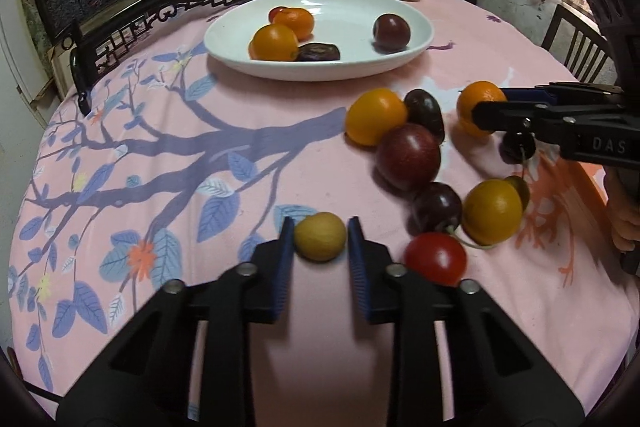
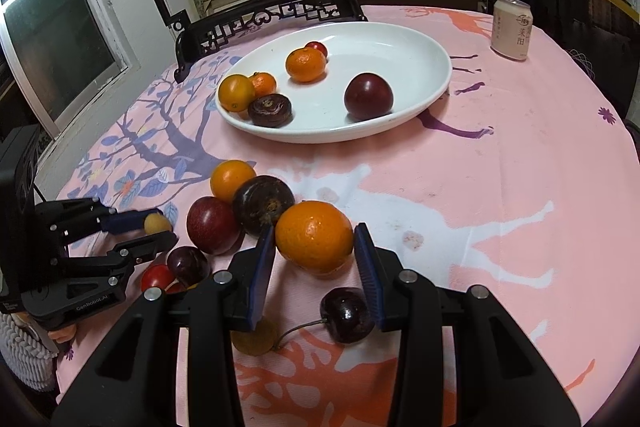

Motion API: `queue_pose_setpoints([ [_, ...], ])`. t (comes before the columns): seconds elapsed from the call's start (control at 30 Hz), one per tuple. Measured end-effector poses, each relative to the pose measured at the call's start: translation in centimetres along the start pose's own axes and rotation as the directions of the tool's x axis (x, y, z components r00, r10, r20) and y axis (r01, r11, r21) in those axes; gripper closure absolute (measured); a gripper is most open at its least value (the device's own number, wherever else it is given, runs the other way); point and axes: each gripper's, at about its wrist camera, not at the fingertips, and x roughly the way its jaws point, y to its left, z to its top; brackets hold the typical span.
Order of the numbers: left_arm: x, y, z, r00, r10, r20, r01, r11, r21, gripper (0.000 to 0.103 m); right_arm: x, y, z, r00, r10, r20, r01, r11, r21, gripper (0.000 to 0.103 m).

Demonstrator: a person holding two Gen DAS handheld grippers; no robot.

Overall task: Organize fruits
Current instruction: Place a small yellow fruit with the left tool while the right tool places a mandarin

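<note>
Tongs: left (image 1: 320, 241) clamping yellow fruit (image 1: 320, 236), right (image 2: 315, 259), marked "DAS", clamping orange (image 2: 314, 237).

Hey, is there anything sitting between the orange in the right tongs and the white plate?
Nothing visible blocks it. The orange in the right tongs faces bare pink tablecloth up to the white plate. The dark fruits crowd its left side, off that line.
</note>
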Motion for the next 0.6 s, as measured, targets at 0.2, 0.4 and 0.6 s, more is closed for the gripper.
queue_pose_setpoints([
  [0.2, -1.0, 1.1, 1.3, 0.998, 0.045, 0.045, -0.043, 0.998, -0.043, 0.077, -1.0, -1.3, 0.5, 0.999, -0.008, 0.04, 0.006, 0.998, 0.058, 0.062],
  [0.4, -1.2, 2.5, 7.7, 0.981, 0.161, 0.112, -0.154, 0.986, -0.063, 0.077, -2.4, -3.3, 4.4, 0.992, -0.038, 0.119, 0.02, 0.989, 0.149, 0.062],
  [0.6, 2.1, 4.2, 14.5, 0.973, 0.187, 0.132, -0.167, 0.974, -0.154, 0.077, 0.6, -3.9, 10.2, 0.987, -0.063, 0.148, 0.035, 0.982, 0.185, 0.062],
])
